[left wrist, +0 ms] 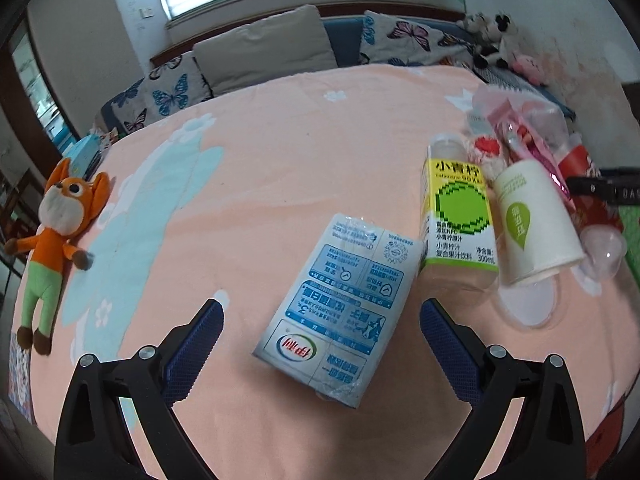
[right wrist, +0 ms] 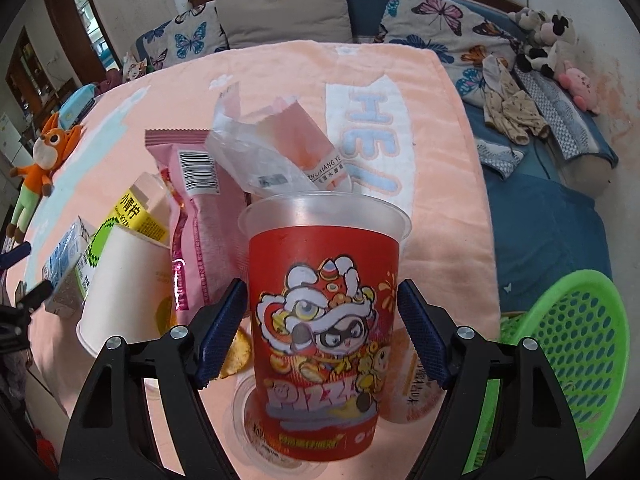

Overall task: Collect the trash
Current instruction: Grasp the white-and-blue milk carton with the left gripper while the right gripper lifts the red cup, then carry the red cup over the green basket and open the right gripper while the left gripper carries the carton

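Your right gripper [right wrist: 320,324] has the red plastic cup [right wrist: 324,320] standing between its two blue pads. The pads sit right by the cup's sides, but you cannot tell from here if they are squeezing it yet or just beside it. The cup stands up on the peach blanket [right wrist: 440,160], with the green basket [right wrist: 572,340] close by on your right. That basket looks like the place for the trash.

The cup is thin, smooth plastic with a clear rim and a lion dance picture. It looks light and a bit bendy, so it may squash or slip if you press hard. Hold it around the middle, where the pads are now, and squeeze softly.

Your left gripper [left wrist: 322,336] is wide open and holds nothing. The blue and white milk carton [left wrist: 340,312] lies flat on the blanket between its fingers. It is a cardboard box with flat sides and looks a little crumpled. It should be light and stiff enough to grab across its two long sides.

Next to it stand a clear juice bottle with a yellow and green label [left wrist: 456,216] and a white paper cup [left wrist: 532,224] tipped on its side. Behind your red cup lie a pink snack wrapper [right wrist: 200,216] and a crinkly clear bag [right wrist: 256,160]. Those are soft and floppy.
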Demonstrator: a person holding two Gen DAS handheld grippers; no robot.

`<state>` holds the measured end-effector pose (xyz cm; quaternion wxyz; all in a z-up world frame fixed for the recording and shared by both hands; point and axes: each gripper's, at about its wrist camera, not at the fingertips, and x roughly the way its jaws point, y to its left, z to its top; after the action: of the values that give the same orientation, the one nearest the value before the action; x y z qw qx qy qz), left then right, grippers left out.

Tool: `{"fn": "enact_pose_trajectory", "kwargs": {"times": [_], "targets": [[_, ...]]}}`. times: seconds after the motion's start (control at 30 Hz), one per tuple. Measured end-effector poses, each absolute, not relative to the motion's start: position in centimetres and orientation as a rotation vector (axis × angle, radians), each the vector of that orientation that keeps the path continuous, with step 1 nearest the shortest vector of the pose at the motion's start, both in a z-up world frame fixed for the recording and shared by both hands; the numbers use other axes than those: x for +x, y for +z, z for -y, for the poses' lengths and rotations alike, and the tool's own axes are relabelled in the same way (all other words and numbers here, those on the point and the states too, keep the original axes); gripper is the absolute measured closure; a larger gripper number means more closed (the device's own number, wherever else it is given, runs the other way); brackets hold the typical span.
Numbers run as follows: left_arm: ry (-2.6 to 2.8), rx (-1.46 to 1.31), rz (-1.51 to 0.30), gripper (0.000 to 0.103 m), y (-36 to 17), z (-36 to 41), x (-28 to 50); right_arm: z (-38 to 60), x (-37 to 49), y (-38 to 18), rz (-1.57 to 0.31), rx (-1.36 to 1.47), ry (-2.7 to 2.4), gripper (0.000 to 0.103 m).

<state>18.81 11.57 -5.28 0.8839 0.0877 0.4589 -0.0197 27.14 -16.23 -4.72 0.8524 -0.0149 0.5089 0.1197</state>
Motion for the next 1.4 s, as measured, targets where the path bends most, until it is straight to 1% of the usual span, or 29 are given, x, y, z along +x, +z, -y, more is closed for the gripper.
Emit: {"fn": "enact_pose_trajectory", "kwargs": {"times": [0.27,0.33,0.4,0.5,0.77,1.07,1.27,1.4], "targets": [[-0.105,0.25,-0.979,0.007,-7.2,-11.2,20.5,15.8,27.7,-4.7,-1.069,-0.024,0.251,0.028],[-0.114,0.272,-0.983,0.009,-7.8,-11.1,20.8,15.8,27.5,-4.2,-1.055,-0.015,0.255,0.028],[-0.14,0.251,-0.997,0.027,-8.0,-11.1,21.0,15.8,27.2,-3.6,-1.039,-0.009,0.257,0.028],[-0.147,0.239,-0.992,0.029,-8.1,-11.0,21.1,15.9,26.4,-2.3,-0.998,-0.012,0.255,0.028],[-0.14,0.199,-0.948,0.031,-6.7,-11.5,19.2,17.4,23.7,1.2,-0.9,0.036,0.25,0.028],[-0.151,0.146,-0.87,0.031,-2.5,-11.3,16.3,20.5,20.1,4.5,-0.804,0.092,0.224,0.028],[-0.227,0.14,-0.827,0.031,0.2,-7.8,15.0,24.0,17.8,5.1,-0.777,0.124,0.168,0.028],[-0.309,0.134,-0.811,0.031,1.5,-4.1,14.8,26.7,16.5,4.7,-0.78,0.128,0.118,0.028]]}}
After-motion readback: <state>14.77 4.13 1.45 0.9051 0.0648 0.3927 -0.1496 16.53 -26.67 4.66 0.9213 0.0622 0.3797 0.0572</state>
